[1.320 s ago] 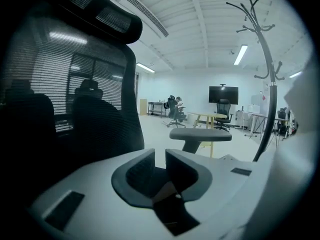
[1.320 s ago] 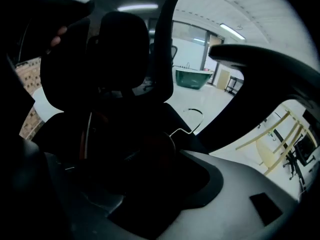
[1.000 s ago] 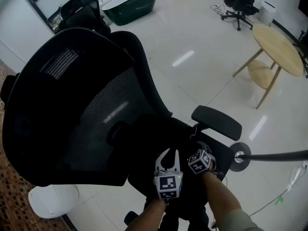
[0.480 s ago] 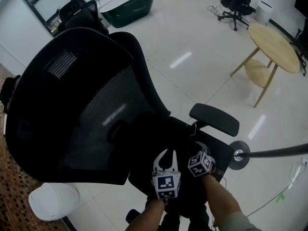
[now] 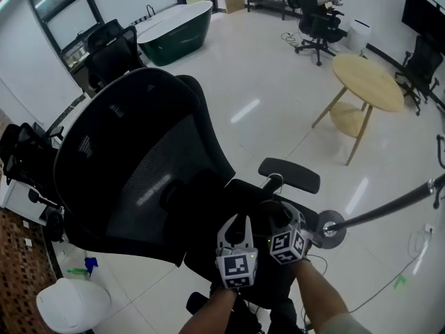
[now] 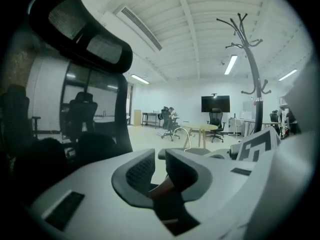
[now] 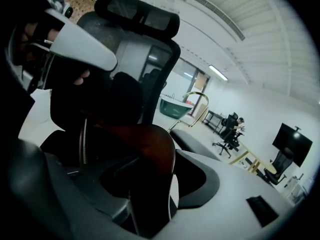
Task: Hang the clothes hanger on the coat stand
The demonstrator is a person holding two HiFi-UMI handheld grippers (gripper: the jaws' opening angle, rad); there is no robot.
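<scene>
A dark brown wooden clothes hanger (image 7: pixel 145 144) with a metal hook (image 7: pixel 199 105) lies low over the seat of a black office chair (image 5: pixel 139 165). My right gripper (image 5: pixel 281 223) is shut on its wooden body, which fills the gap between the jaws. My left gripper (image 5: pixel 237 228) is close beside it on the left, jaws nearly together on a brown piece of the hanger (image 6: pixel 161 188). The hook (image 6: pixel 187 136) shows just beyond the left jaws. The coat stand (image 6: pixel 252 69) rises at the right; from the head view I see its round base (image 5: pixel 328 229) and pole (image 5: pixel 389 206).
The chair's armrest (image 5: pixel 288 175) sits just beyond the grippers. A round wooden table (image 5: pixel 367 82) stands farther right, and a dark green bathtub (image 5: pixel 174 21) at the back. More office chairs (image 5: pixel 316 23) and a seated person are far off. A white rounded object (image 5: pixel 73 305) lies bottom left.
The head view has swung up and shows more of the room. Both grippers stay together over the chair seat, a little lower in the picture.
</scene>
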